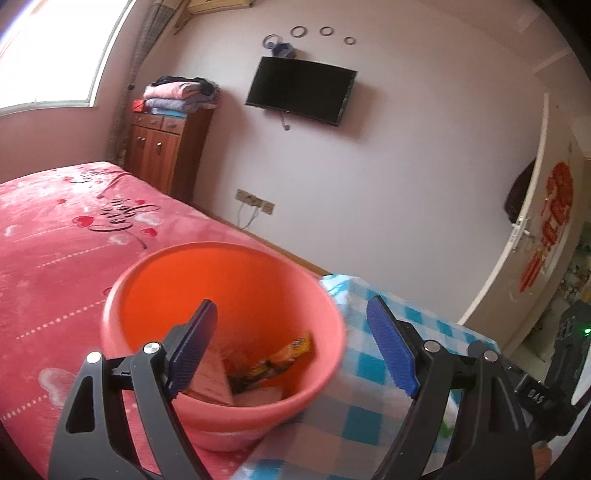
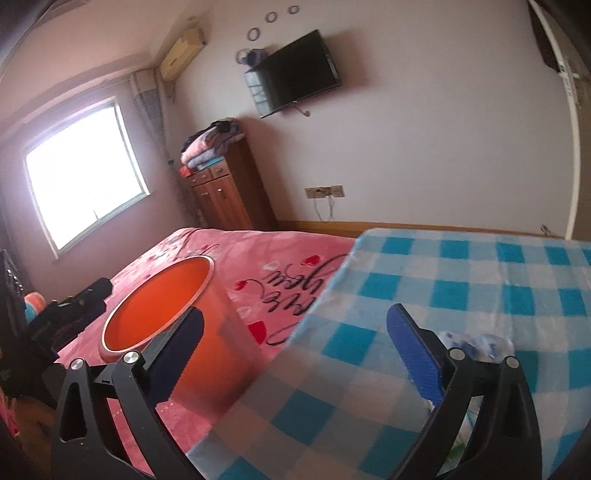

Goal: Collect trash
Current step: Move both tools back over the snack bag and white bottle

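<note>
Trash [image 1: 258, 373]: wrappers and paper lay inside orange bucket [image 1: 155, 295] | bucket stood on pink bedspread [image 1: 55, 236], beside checked tablecloth [image 2: 461, 280] | left gripper [image 1: 291, 347]: jaws apart, straddling bucket rim | right gripper [image 2: 295, 354]: jaws wide apart, empty

1. A bed [image 1: 55, 229] with a pink heart-print cover lies under the window [image 2: 85, 184].
2. A wooden cabinet [image 1: 162, 147] in the corner bears folded blankets [image 1: 177, 96].
3. A dark television [image 1: 301, 90] hangs on the wall, three rings [image 1: 325, 31] above it.
4. A blue-checked cloth covers the worktop [image 2: 480, 288].
5. An air conditioner [image 2: 183, 53] hangs near the ceiling.
</note>
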`<state>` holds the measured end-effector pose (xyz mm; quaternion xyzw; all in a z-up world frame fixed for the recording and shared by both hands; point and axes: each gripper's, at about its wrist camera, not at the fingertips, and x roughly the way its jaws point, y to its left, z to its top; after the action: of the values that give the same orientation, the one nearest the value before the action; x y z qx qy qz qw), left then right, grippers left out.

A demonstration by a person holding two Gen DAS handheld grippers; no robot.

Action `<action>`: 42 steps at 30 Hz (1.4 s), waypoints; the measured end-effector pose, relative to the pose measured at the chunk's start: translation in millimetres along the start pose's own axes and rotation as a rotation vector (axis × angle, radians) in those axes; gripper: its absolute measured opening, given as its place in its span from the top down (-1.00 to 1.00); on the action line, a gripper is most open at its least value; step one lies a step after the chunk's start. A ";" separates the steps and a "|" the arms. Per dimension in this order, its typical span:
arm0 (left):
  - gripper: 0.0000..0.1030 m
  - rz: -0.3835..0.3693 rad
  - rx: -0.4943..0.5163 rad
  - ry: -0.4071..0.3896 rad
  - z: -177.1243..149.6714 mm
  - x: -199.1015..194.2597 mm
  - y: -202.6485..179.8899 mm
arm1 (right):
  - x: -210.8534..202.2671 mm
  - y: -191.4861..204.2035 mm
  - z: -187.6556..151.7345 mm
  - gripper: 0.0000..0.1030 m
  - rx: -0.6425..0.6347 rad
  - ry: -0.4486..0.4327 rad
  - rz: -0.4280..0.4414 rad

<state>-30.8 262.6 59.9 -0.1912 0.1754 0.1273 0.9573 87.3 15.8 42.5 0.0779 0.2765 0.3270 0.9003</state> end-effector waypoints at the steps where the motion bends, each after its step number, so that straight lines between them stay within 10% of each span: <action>1: -0.61 -0.015 -0.003 -0.005 -1.3 -0.6 -4.5 | -3.4 -4.7 -0.7 -0.90 0.010 0.002 -0.011; 11: -0.71 -0.101 0.015 -0.138 -18.7 -13.2 -53.1 | -47.5 -46.8 -9.9 -0.90 0.082 -0.051 -0.086; 30: -0.82 -0.200 0.284 -0.134 -76.4 -21.6 -145.2 | -101.4 -120.9 -36.0 -0.90 0.216 -0.086 -0.167; 35: -0.90 -0.021 0.311 -0.016 -90.7 0.5 -156.6 | -112.8 -136.6 -43.0 -0.90 0.220 -0.106 -0.192; 42: -0.90 0.020 0.279 0.091 -106.6 22.9 -146.6 | -125.9 -158.5 -55.6 -0.90 0.218 -0.117 -0.241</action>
<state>4.9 91.8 5.9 -0.0600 0.2366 0.1023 0.9643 63.5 -188.7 1.5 0.1600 0.2648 0.1797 0.9338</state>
